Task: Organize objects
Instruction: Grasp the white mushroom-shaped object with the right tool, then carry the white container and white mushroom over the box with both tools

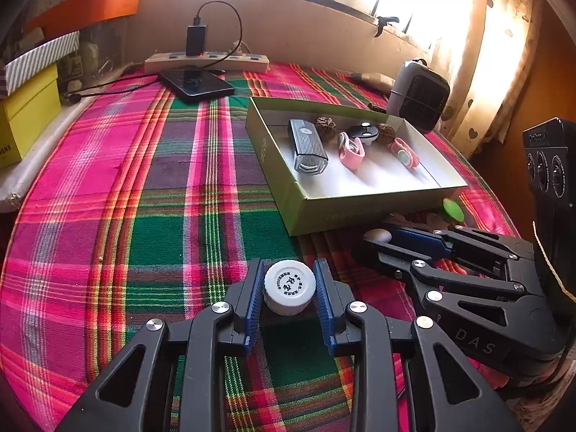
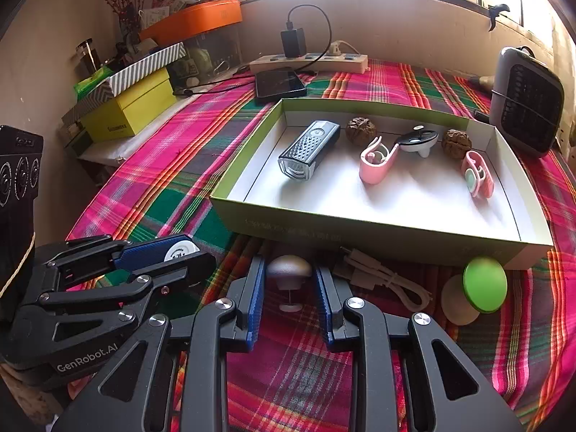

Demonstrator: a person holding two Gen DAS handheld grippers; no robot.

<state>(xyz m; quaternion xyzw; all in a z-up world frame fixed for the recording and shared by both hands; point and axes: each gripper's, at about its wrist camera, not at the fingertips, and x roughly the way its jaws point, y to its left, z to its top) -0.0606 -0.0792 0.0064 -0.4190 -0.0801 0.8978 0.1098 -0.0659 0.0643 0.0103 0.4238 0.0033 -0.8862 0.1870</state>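
A small white bottle with a printed ribbed cap (image 1: 289, 286) sits between the blue pads of my left gripper (image 1: 289, 263), which is shut on it just above the plaid cloth. My right gripper (image 2: 288, 260) is shut on the cap of a little silver mushroom-shaped piece (image 2: 289, 270) whose stem and foot hang below. Both grippers are side by side in front of a green-walled box (image 2: 360, 232). The box holds a bike light (image 2: 309, 149), two walnuts, two pink clips and a black-and-white fob. The right wrist view also shows my left gripper (image 2: 187, 252).
A green-topped mushroom piece (image 2: 484, 284) and a coiled white cable (image 2: 388, 277) lie before the box. Behind it are a phone (image 2: 279, 82), a power strip (image 2: 309, 61) with charger, and a grey heater (image 2: 527, 100). Yellow and striped boxes (image 2: 126, 115) stand at the left.
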